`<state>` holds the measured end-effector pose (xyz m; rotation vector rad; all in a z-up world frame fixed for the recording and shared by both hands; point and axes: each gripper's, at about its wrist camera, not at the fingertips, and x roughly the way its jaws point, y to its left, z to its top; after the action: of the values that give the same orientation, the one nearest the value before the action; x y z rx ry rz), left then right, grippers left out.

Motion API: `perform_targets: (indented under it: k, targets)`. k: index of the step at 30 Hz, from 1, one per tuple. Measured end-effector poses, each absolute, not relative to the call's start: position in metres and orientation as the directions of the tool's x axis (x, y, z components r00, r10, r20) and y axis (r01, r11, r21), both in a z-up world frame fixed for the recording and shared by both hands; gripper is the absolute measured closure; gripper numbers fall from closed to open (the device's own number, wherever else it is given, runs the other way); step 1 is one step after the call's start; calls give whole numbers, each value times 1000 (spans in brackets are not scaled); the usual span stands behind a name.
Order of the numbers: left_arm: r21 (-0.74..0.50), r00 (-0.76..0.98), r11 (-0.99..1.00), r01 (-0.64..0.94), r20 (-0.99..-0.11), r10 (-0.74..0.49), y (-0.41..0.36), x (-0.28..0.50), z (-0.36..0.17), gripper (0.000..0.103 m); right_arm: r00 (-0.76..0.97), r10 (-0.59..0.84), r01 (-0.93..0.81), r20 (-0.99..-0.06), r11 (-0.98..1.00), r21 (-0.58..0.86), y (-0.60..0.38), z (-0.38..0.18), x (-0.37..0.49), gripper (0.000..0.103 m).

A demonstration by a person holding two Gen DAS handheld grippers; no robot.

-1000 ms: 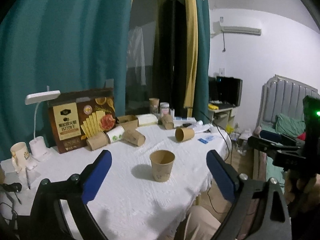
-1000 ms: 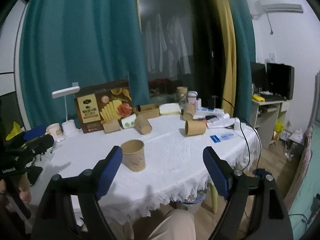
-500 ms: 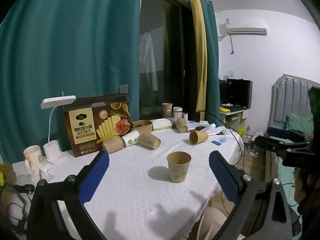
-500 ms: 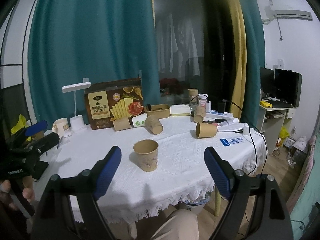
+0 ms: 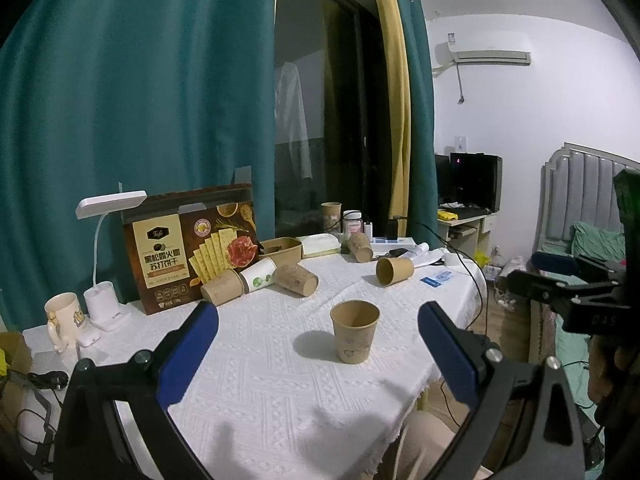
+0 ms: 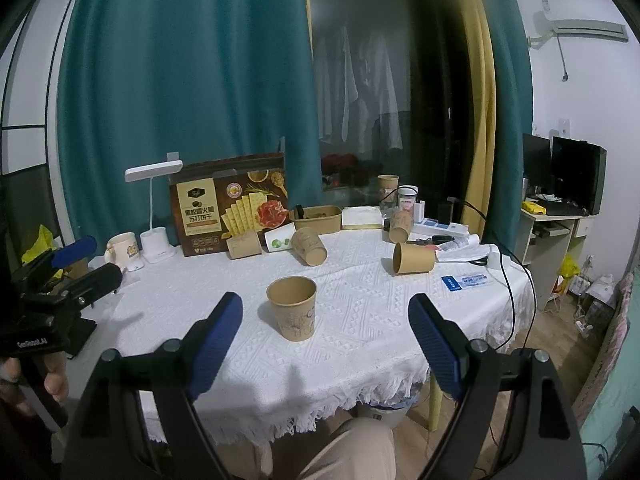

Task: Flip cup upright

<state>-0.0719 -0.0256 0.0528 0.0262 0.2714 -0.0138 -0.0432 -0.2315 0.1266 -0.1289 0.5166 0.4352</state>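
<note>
A brown paper cup (image 5: 355, 332) stands upright on the white tablecloth (image 5: 260, 360), mouth up; it also shows in the right wrist view (image 6: 293, 307). My left gripper (image 5: 318, 336) is open and empty, held back from the cup near the table's front. My right gripper (image 6: 325, 326) is open and empty, also short of the cup. Each gripper appears in the other's view: the right one (image 5: 560, 276) at the right edge, the left one (image 6: 68, 264) at the left edge.
Several paper cups lie on their sides farther back, such as one (image 6: 412, 258) at the right and one (image 6: 309, 246) mid-table. A cracker box (image 6: 230, 204), a white desk lamp (image 6: 154, 204), a mug (image 6: 122, 246), a tray (image 6: 316, 216) and cables (image 6: 508, 264) line the back and right edge.
Both grippers have risen and pulled back a little from the table, so the cup sits lower and farther in view. The cup has not moved.
</note>
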Motion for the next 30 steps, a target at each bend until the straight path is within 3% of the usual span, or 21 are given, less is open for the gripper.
perform_targets:
  k: [30]
  targets:
    - [2,963,999,32,-268,-31,-23,-67,54,3,762,376,-443,-527,897,-1,-230,115,-32,20]
